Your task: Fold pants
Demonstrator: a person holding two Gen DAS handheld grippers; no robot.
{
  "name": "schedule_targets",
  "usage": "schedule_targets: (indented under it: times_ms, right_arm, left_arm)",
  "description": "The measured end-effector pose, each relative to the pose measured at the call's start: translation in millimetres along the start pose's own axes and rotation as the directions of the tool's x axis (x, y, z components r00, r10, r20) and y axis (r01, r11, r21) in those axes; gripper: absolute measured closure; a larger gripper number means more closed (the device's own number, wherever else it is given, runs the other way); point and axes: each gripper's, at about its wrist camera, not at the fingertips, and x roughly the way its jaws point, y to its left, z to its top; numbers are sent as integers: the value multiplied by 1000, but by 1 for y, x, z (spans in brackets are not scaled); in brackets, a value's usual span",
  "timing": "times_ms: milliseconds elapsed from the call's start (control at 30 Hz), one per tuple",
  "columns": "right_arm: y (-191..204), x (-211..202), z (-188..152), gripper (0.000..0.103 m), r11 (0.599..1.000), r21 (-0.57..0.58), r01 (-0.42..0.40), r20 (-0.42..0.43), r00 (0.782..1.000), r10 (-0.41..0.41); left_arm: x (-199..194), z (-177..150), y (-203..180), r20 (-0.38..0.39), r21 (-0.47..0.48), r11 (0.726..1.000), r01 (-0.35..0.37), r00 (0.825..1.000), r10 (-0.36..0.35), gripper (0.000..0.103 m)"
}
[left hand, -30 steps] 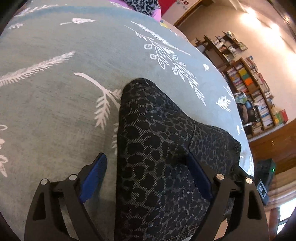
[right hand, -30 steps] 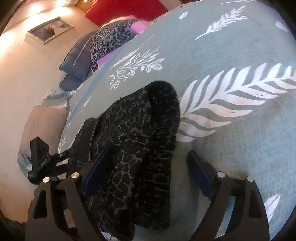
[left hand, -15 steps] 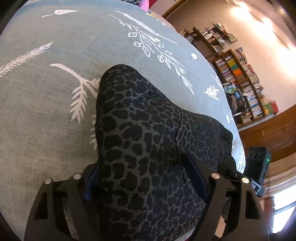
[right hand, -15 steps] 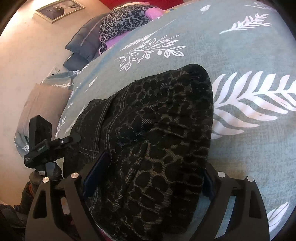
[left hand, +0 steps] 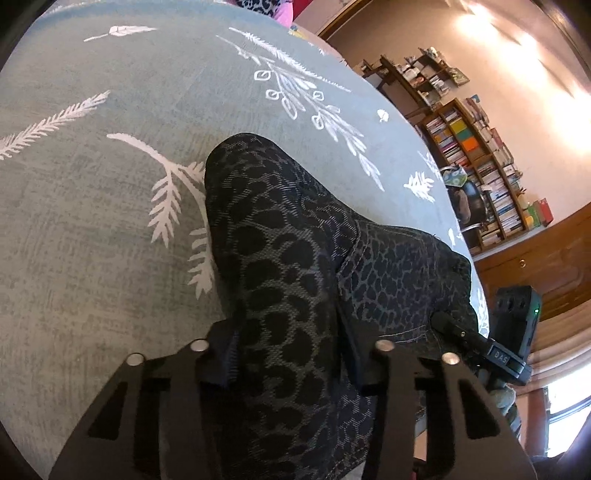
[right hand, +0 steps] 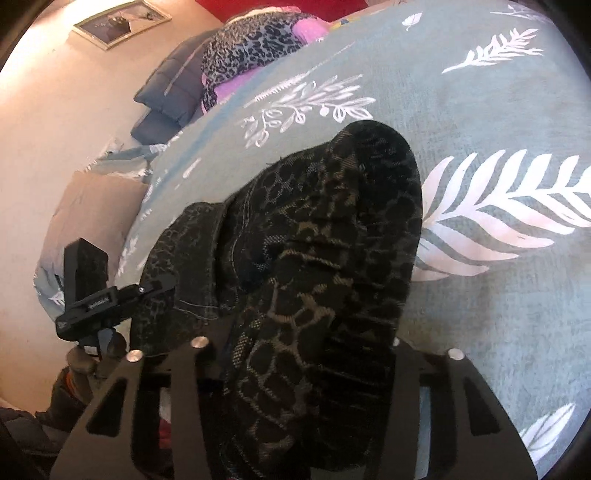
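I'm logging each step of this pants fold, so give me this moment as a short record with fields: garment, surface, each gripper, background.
garment: leopard-print pants, dark, bunched in layers, part lying on the bed
surface: grey-green bedspread with white leaf prints
left gripper: jaws have just been closing, fabric pinched between them
right gripper: jaws have just been closing, a thick fold of the pants clamped between them
background left view: bookshelves against the wall
background right view: framed picture, dark pillows
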Motion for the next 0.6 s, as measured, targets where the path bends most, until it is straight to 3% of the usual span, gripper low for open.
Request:
schedule_targets:
  times_ms: [267, 600]
  right_arm:
    - [17, -29, 13, 64, 999, -34, -24, 89, 996, 27]
    - [10, -51, 61, 64, 998, -57, 12, 183, 983, -1]
  left_arm:
    - [-13, 7, -32, 48, 78, 997, -5, 999, 2, 70]
    - [5, 57, -76, 84, 151, 988, 8, 996, -21, 71]
